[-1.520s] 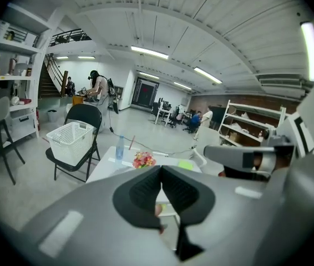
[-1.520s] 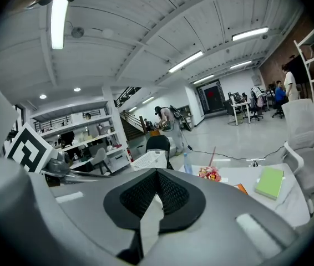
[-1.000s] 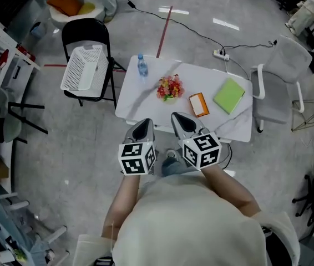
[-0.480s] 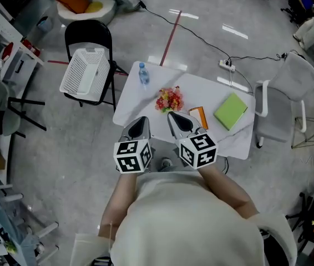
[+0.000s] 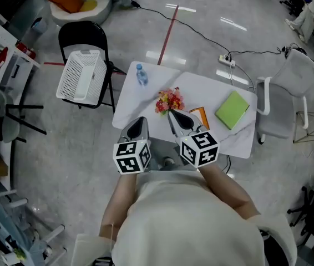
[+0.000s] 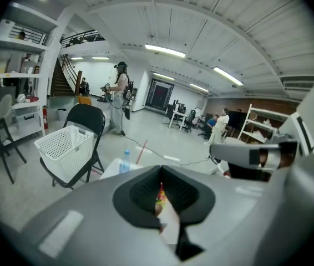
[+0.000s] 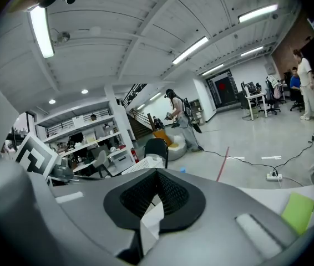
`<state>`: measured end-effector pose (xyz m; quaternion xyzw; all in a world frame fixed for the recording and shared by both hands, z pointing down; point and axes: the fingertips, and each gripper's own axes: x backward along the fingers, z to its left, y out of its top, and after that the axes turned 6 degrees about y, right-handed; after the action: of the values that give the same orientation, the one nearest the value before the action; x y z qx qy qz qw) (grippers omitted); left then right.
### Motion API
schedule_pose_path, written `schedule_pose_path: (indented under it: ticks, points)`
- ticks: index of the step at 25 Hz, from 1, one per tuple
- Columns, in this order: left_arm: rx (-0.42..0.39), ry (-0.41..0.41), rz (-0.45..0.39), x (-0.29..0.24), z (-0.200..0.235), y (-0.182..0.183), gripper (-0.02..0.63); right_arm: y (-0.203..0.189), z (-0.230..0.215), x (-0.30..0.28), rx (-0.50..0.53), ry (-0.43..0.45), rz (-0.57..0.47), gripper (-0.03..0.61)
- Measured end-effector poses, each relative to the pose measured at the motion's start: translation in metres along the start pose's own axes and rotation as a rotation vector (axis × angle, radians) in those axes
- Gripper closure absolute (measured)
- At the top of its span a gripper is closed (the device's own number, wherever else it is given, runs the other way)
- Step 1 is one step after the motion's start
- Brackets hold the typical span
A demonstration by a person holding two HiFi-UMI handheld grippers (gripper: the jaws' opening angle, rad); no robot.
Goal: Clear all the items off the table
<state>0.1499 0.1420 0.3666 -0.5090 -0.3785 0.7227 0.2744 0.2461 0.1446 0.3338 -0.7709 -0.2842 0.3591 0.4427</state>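
My left gripper (image 5: 139, 122) and right gripper (image 5: 174, 115) are both clenched tight with nothing between the jaws. I hold them side by side over the near edge of the white table (image 5: 218, 140). Just past my right gripper's tip lies the bunch of flowers (image 5: 169, 100). A flat orange pack (image 5: 202, 114) is beside it and a green notebook (image 5: 232, 110) further right. The water bottle (image 5: 141, 75) stands at the far left corner. Beyond it, a white basket (image 5: 81, 76) rests on a black chair (image 5: 84, 33).

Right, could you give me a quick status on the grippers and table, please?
Left gripper shut, empty; right gripper shut, empty. Bottle, flowers, orange box, green notebook all on table. Nothing blocking the approach.
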Motion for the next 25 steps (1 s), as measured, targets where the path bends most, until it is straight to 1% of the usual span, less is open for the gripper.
schedule_pose_path:
  ticks: [9, 15, 20, 25]
  points:
    - [-0.049, -0.059, 0.048, -0.051, 0.045, 0.02, 0.604, 0.003, -0.01, -0.056, -0.05, -0.085, 0.011, 0.58]
    - [-0.067, -0.089, 0.087, -0.091, 0.084, 0.035, 0.604, 0.008, -0.013, -0.105, -0.056, -0.136, 0.041, 0.58]
    - [-0.084, -0.125, 0.122, -0.121, 0.107, 0.038, 0.604, 0.006, -0.017, -0.137, -0.065, -0.175, 0.064, 0.58]
    - [-0.104, -0.171, 0.171, -0.155, 0.125, 0.029, 0.604, -0.004, -0.028, -0.168, -0.108, -0.224, 0.088, 0.58]
